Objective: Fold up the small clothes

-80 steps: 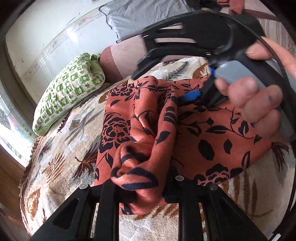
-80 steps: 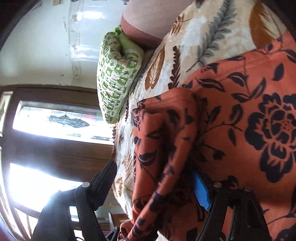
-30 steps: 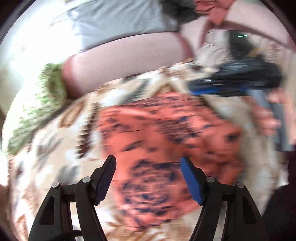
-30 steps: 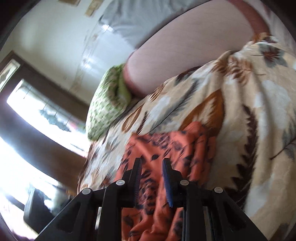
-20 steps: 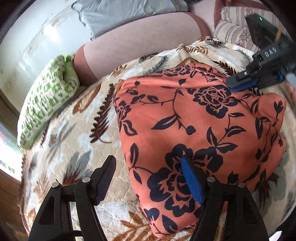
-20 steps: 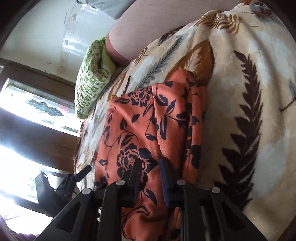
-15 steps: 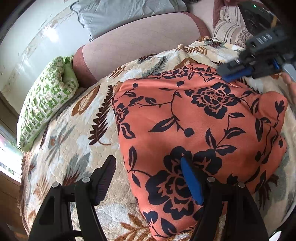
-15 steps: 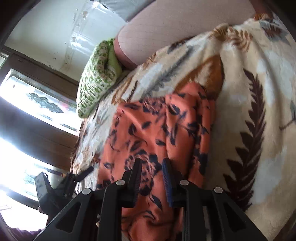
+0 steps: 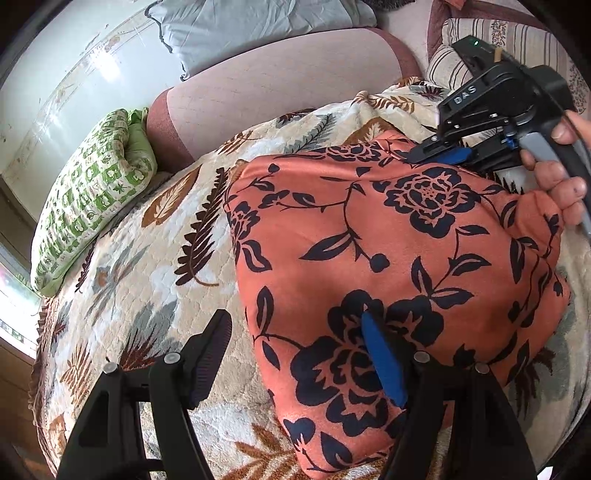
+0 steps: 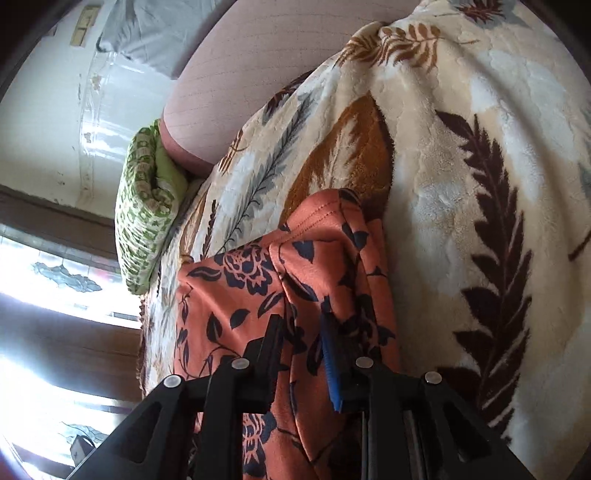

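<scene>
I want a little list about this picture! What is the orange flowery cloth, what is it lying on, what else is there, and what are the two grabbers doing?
cloth: orange garment with dark blue flowers, folded, lying flat
under it: cream blanket with a leaf pattern
nearby: green patterned pillow at the blanket's far left
left gripper: fingers wide apart, one over the garment, one over the blanket, holding nothing
right gripper: fingers narrow, at the garment's folded far edge; whether they pinch it cannot be told
hand: holding the right gripper

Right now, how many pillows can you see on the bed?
3: a green patterned pillow at the bed's left edge, a grey pillow by the wall, a striped pillow top right. Others may be hidden.
</scene>
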Demonstrator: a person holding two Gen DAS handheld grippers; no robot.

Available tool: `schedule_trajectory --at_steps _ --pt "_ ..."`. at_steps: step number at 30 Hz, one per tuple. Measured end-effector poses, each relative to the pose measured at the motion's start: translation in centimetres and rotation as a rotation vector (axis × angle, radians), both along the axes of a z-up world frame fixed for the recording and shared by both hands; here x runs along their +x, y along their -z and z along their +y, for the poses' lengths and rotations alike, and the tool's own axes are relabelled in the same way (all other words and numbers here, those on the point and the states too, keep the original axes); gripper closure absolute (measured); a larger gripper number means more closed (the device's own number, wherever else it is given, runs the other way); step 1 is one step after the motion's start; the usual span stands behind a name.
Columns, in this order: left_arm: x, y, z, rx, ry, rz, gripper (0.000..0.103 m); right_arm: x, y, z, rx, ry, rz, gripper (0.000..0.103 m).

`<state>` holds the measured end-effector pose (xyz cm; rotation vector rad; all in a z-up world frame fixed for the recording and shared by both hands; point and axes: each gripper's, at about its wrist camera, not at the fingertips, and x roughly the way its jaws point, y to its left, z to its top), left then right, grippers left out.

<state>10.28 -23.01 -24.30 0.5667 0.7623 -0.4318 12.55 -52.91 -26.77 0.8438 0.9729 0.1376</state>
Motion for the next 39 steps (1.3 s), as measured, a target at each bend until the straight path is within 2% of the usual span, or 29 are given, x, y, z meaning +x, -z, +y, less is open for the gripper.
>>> schedule_trajectory --at_steps 6,12,18,24,31,35,39 --pt "-0.1 0.0 0.2 -0.009 -0.02 0.011 0.03 -2.9 -2.3 0.6 -0.005 -0.066 -0.049 0.077" --pt "-0.5 0.0 0.3 -0.008 -0.026 0.013 0.03 -8.1 -2.8 1.8 0.0 -0.095 -0.056 0.077" --pt "-1.2 0.2 0.5 -0.029 -0.022 0.023 0.03 -11.2 -0.2 3.8 -0.106 -0.106 0.056 0.077" --pt "-2.0 0.6 1.0 -0.047 -0.019 0.033 0.03 -13.8 0.3 5.3 -0.178 -0.084 0.051 0.077" --pt "-2.3 0.8 1.2 -0.055 -0.019 0.025 0.03 -14.0 -0.3 5.7 -0.222 -0.067 0.051 0.077" --pt "-2.5 0.5 1.1 -0.051 -0.023 0.021 0.03 -13.7 -1.8 6.4 -0.27 -0.077 0.016 0.075" --pt "-2.5 0.2 1.1 -0.047 -0.031 0.029 0.03 -13.8 -3.8 6.8 -0.255 -0.056 -0.087 0.074"
